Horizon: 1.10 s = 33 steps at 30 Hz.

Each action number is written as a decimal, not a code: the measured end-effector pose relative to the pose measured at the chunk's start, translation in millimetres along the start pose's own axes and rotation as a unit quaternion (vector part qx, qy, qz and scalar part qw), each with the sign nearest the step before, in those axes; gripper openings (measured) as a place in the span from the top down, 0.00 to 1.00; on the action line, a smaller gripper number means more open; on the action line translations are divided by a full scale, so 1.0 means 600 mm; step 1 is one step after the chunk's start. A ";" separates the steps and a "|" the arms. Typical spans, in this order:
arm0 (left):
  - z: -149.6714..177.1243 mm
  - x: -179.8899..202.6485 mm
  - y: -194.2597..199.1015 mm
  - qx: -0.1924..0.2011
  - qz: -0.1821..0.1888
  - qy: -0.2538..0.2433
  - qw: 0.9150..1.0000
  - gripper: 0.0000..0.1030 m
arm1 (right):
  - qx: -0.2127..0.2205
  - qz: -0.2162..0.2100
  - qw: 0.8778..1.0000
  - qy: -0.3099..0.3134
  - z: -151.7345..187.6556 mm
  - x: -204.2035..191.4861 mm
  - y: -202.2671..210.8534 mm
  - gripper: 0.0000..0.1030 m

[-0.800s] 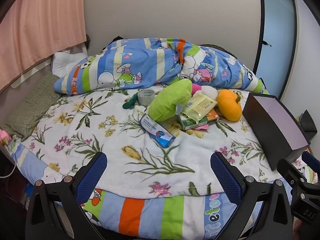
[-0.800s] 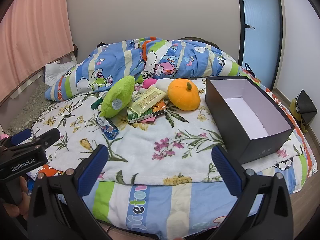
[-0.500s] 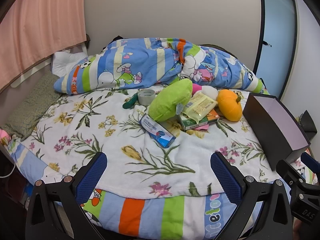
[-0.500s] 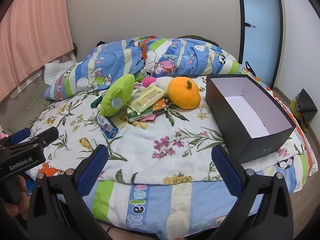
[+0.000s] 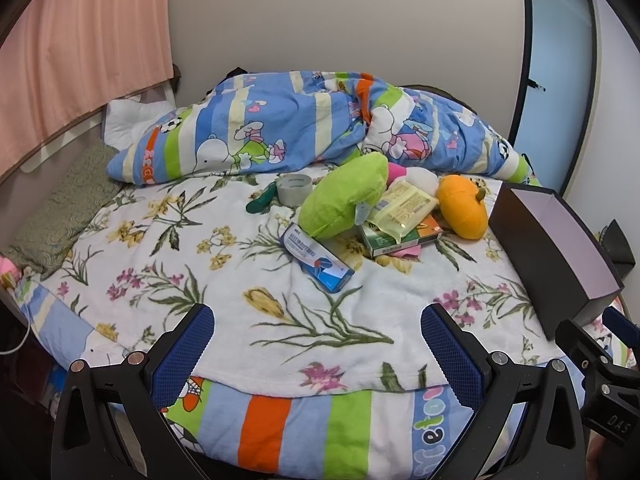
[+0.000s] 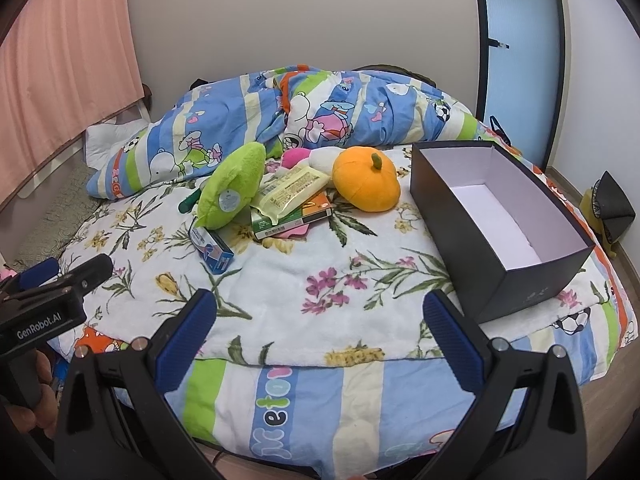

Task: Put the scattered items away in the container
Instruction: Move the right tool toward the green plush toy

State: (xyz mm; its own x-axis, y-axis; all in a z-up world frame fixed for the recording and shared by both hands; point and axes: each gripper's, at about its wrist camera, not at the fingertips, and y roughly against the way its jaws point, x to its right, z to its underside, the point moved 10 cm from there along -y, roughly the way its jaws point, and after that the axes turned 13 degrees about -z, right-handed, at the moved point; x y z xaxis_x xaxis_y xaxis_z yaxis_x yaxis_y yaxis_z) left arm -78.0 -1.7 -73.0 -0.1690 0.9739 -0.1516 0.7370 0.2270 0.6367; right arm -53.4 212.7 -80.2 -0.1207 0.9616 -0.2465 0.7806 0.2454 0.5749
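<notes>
The bed (image 6: 320, 300), under its white floral blanket, filled the room between pink curtain (image 5: 80, 40) and blue door (image 6: 516, 60). The dark rectangular cardboard box (image 6: 500, 264) sat open and empty at the bed's right edge, probably set there within easy reach. The green plush toy (image 6: 234, 192), orange plush pumpkin (image 6: 366, 186), green-and-orange flat carton (image 6: 292, 218), yellow packet (image 6: 292, 190), blue medicine carton (image 6: 212, 250) and grey tape roll (image 5: 295, 189) lay heaped near the middle, none boxed yet. My left claw (image 5: 316, 356) and right claw (image 6: 320, 344) both hung spread wide, holding nothing, short of the heap.

Print on the blue box (image 5: 318, 261) too small to read, pink plush (image 6: 294, 157) mostly hidden behind the yellow packet (image 6: 290, 191).
</notes>
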 end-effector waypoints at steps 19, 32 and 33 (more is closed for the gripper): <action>0.007 0.000 -0.031 -0.017 0.074 0.010 0.997 0.00 | -0.021 -0.011 1.000 0.005 0.006 0.004 -0.025 0.00; -0.038 0.001 -0.099 -0.039 0.132 -0.011 0.990 0.00 | -0.004 -0.091 0.996 -0.014 -0.074 -0.011 -0.086 0.00; -0.042 0.000 -0.111 -0.048 0.137 -0.005 0.989 0.00 | -0.002 -0.100 0.995 -0.015 -0.081 -0.016 -0.094 0.00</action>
State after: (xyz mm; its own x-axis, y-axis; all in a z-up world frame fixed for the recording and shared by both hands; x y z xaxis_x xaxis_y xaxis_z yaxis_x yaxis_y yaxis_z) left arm -143.5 -17.1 -96.6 0.0349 0.9989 0.0302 0.6880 -0.0459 0.7243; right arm -126.3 195.6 -72.2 -0.2556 0.8891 -0.3796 0.7405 0.4325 0.5143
